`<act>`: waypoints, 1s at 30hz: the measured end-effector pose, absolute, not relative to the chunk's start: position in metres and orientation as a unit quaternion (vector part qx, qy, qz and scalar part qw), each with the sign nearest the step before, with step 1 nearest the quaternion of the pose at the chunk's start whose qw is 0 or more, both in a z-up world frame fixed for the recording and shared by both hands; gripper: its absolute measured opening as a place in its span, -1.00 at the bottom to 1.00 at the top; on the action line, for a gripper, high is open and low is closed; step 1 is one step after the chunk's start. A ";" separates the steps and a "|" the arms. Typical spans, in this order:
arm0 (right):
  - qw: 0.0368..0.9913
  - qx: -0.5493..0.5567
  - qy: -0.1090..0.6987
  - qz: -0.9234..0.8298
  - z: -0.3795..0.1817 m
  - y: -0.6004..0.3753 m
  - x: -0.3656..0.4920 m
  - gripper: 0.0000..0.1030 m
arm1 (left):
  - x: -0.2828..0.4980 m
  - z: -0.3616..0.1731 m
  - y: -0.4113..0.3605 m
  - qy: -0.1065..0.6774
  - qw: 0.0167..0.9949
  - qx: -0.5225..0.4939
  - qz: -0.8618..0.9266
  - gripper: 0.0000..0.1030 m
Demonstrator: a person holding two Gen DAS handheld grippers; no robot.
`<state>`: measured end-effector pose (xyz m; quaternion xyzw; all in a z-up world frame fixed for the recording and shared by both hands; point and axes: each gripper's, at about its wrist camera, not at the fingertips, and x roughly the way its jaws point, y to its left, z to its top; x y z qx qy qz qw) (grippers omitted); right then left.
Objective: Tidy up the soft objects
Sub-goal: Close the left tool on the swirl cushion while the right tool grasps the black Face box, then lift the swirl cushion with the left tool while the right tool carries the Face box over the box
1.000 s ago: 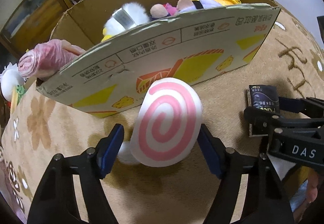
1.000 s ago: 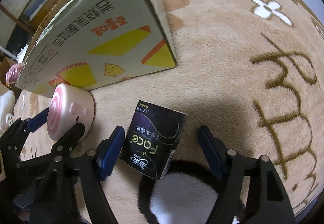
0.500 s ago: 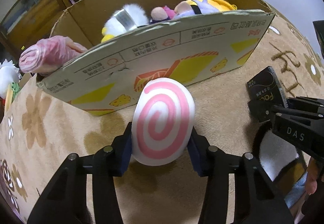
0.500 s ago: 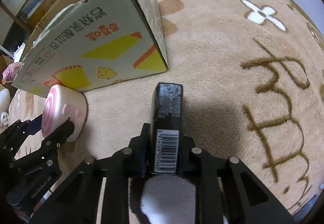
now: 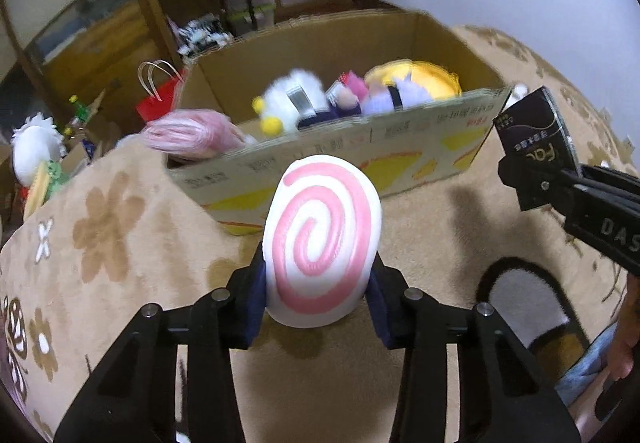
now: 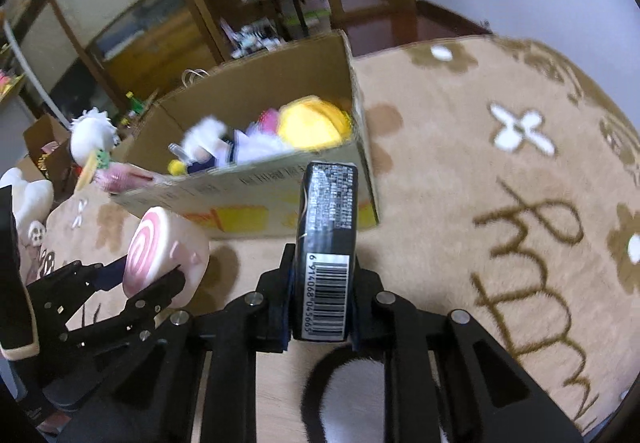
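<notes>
My left gripper (image 5: 318,299) is shut on a white plush with a pink spiral (image 5: 322,239), held above the carpet in front of the cardboard box (image 5: 400,159). The plush also shows in the right wrist view (image 6: 164,255). My right gripper (image 6: 322,303) is shut on a black tissue pack (image 6: 326,239), lifted near the box's right corner; the pack also shows in the left wrist view (image 5: 534,135). The box (image 6: 248,195) holds several plush toys, among them a yellow one (image 6: 312,127) and a white one (image 5: 296,99).
A beige carpet with flower patterns (image 6: 500,203) covers the floor. A black-rimmed white slipper (image 5: 524,303) lies near my right gripper. A pink plush (image 5: 184,135) rests at the box's left corner. Wooden shelves (image 5: 224,3) and a red bag (image 5: 160,103) stand behind.
Both grippers closed on their objects and lifted them off the carpet, rising so the box interior and room behind come into view.
</notes>
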<state>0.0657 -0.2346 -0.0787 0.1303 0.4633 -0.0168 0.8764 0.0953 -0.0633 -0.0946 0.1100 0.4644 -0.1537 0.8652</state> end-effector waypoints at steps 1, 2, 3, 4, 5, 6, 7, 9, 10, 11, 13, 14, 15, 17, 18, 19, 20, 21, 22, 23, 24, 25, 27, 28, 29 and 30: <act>0.881 0.126 0.456 -0.014 -0.074 -0.234 0.064 -0.58 | 0.092 -0.087 -0.061 0.455 0.871 0.105 -0.152 -0.22; 0.885 0.123 0.448 -0.011 -0.068 -0.222 0.070 -0.58 | 0.090 -0.080 -0.063 0.446 0.877 0.102 -0.149 -0.24; 0.889 0.121 0.441 -0.008 -0.062 -0.219 0.067 -0.58 | 0.086 -0.074 -0.061 0.435 0.883 0.100 -0.146 -0.25; 0.893 0.119 0.434 -0.005 -0.056 -0.216 0.066 -0.58 | 0.082 -0.066 -0.059 0.422 0.890 0.098 -0.143 -0.29; 0.897 0.117 0.427 -0.002 -0.051 -0.213 0.066 -0.58 | 0.079 -0.063 -0.061 0.416 0.893 0.095 -0.142 -0.31; 0.900 0.116 0.421 0.002 -0.048 -0.212 0.067 -0.58 | 0.078 -0.058 -0.060 0.409 0.897 0.090 -0.142 -0.31; 0.903 0.115 0.414 0.005 -0.044 -0.211 0.067 -0.58 | 0.076 -0.052 -0.057 0.402 0.901 0.087 -0.140 -0.31; 0.909 0.114 0.401 0.010 -0.038 -0.206 0.064 -0.58 | 0.072 -0.040 -0.054 0.379 0.912 0.085 -0.134 -0.31; 0.911 0.114 0.397 0.010 -0.035 -0.207 0.066 -0.58 | 0.069 -0.033 -0.053 0.363 0.918 0.087 -0.131 -0.31; 0.912 0.115 0.394 0.011 -0.037 -0.204 0.067 -0.58 | 0.069 -0.028 -0.054 0.355 0.922 0.088 -0.129 -0.31; 0.916 0.117 0.384 0.012 -0.032 -0.205 0.067 -0.58 | 0.070 -0.018 -0.052 0.337 0.929 0.084 -0.126 -0.30; 0.917 0.116 0.381 0.012 -0.029 -0.206 0.068 -0.58 | 0.070 -0.014 -0.051 0.332 0.932 0.080 -0.125 -0.30; 0.919 0.116 0.376 0.013 -0.027 -0.207 0.069 -0.58 | 0.072 -0.011 -0.050 0.326 0.934 0.076 -0.124 -0.30; 0.923 0.113 0.368 0.011 -0.022 -0.206 0.071 -0.58 | 0.078 -0.006 -0.049 0.315 0.939 0.073 -0.115 -0.30; 0.925 0.112 0.363 0.011 -0.020 -0.207 0.072 -0.58 | 0.081 -0.004 -0.048 0.310 0.941 0.072 -0.111 -0.30; 0.927 0.111 0.359 0.011 -0.018 -0.207 0.074 -0.58 | 0.085 -0.001 -0.048 0.305 0.944 0.071 -0.108 -0.30; 0.928 0.110 0.356 0.011 -0.016 -0.207 0.075 -0.58 | 0.089 0.001 -0.047 0.299 0.946 0.068 -0.105 -0.30; 0.929 0.107 0.353 0.010 -0.015 -0.206 0.077 -0.58 | 0.092 0.003 -0.047 0.294 0.948 0.066 -0.105 -0.30; 0.931 0.102 0.349 0.007 -0.014 -0.205 0.079 -0.58 | 0.096 0.004 -0.047 0.291 0.949 0.065 -0.105 -0.30; 0.934 0.098 0.345 0.004 -0.013 -0.204 0.080 -0.58 | 0.099 0.004 -0.048 0.289 0.949 0.065 -0.106 -0.30; 0.936 0.094 0.340 0.002 -0.012 -0.203 0.081 -0.58 | 0.102 0.004 -0.047 0.286 0.950 0.066 -0.108 -0.30; 0.938 0.087 0.336 -0.001 -0.011 -0.201 0.083 -0.58 | 0.106 0.004 -0.049 0.280 0.951 0.068 -0.110 -0.29; 0.940 0.076 0.332 -0.002 -0.010 -0.198 0.088 -0.58 | 0.108 0.004 -0.051 0.272 0.952 0.070 -0.117 -0.29; 0.941 0.072 0.331 -0.002 -0.010 -0.197 0.091 -0.58 | 0.111 0.003 -0.053 0.269 0.953 0.072 -0.117 -0.29; 0.942 0.070 0.329 -0.002 -0.009 -0.196 0.094 -0.58 | 0.113 0.002 -0.052 0.268 0.954 0.073 -0.117 -0.29; 0.943 0.068 0.327 -0.001 -0.009 -0.195 0.097 -0.58 | 0.117 0.002 -0.053 0.267 0.954 0.073 -0.116 -0.29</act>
